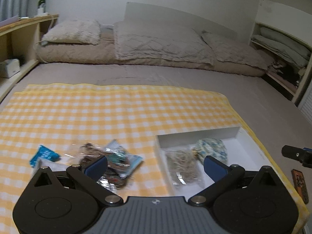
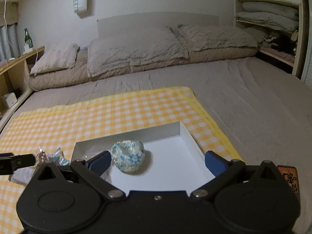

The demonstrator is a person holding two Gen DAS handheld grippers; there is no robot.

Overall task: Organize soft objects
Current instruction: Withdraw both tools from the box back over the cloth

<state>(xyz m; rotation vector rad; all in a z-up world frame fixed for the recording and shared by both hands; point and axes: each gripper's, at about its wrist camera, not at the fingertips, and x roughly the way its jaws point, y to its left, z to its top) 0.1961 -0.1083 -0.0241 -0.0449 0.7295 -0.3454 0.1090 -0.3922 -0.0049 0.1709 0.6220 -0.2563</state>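
A shallow white box (image 1: 238, 131) (image 2: 187, 134) lies on a yellow checked cloth (image 1: 109, 107) (image 2: 117, 109). Inside it are a blue-flowered soft bundle (image 1: 211, 146) (image 2: 127, 156) and a clear packet of beige stuff (image 1: 182, 164). Left of the box lie several packets: a dark clear-wrapped one (image 1: 91, 152), a teal-printed one (image 1: 124, 156) (image 2: 57, 157) and a blue one (image 1: 43, 154). My left gripper (image 1: 155, 165) is open and empty, above the gap between packets and box. My right gripper (image 2: 157, 161) is open and empty over the box, beside the bundle.
The cloth lies on a grey bed (image 2: 243, 97) with pillows and a folded duvet (image 1: 156, 44) at the far end. A wooden shelf with a green bottle (image 1: 41, 1) stands at the left. A brown tag (image 1: 300, 185) (image 2: 290, 177) lies right of the box.
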